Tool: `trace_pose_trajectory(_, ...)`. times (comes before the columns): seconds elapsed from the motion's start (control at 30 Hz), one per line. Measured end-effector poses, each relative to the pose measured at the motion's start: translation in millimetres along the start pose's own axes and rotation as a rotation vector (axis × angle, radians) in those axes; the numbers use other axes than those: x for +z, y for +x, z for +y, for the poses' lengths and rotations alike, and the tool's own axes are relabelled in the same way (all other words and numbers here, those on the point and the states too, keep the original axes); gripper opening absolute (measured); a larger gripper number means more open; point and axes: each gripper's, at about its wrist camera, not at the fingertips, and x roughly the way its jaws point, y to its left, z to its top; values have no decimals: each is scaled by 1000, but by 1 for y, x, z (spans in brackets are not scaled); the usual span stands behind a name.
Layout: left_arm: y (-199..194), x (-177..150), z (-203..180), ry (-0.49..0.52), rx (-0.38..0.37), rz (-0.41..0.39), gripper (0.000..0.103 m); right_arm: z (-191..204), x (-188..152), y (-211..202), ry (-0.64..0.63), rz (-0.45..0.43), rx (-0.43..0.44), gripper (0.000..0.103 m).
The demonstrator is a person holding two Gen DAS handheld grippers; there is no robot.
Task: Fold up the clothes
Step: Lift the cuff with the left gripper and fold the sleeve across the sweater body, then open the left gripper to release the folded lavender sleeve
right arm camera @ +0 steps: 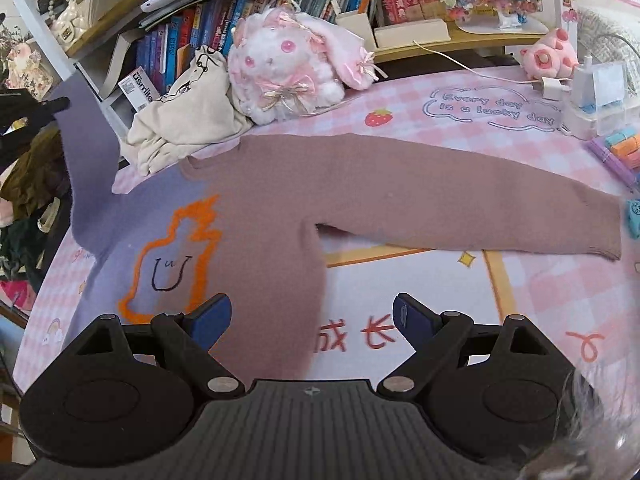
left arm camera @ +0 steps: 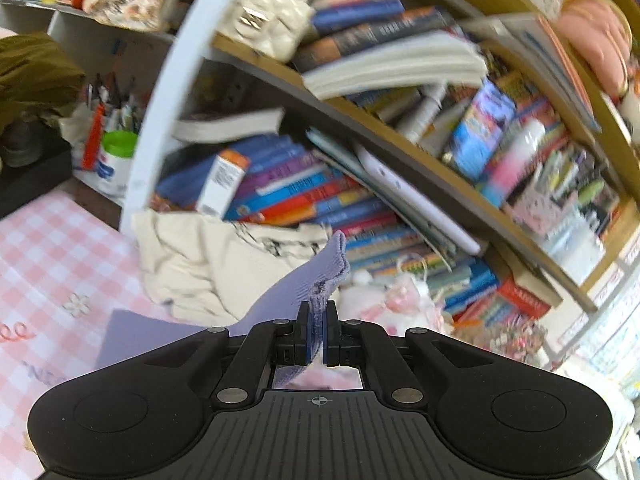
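Sweater (right arm camera: pixel 280 208), one; cream garments (right arm camera: pixel 188 120), perhaps one; grippers, two.

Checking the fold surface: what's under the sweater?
The sweater lies spread on a pink checked mat with printed text and a strawberry. The mat shows around the body and outstretched sleeve; whatever print lies beneath the fabric is covered.

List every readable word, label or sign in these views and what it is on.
"Every day is a lucky day": pink checked table mat.
"usmile": white box by the shelf.
"成长": red characters on the mat.
Book spines and the orange-topped box: too blurred to read.
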Motion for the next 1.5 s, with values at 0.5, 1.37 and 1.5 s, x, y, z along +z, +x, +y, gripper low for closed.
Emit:
trace_pose_trajectory(0.5,62,-71,-48,62,29,153,3,-48,1,-12,60,12,2,88)
trace_pose_trajectory(1.37,-27,-151,-21,416,299,123,79,-150,3,-34,217,-112,-262,74)
trace_pose_trajectory(1.5,-58,-177,5,447,413,120,88,-179,4,-25,285,-113,-298,57)
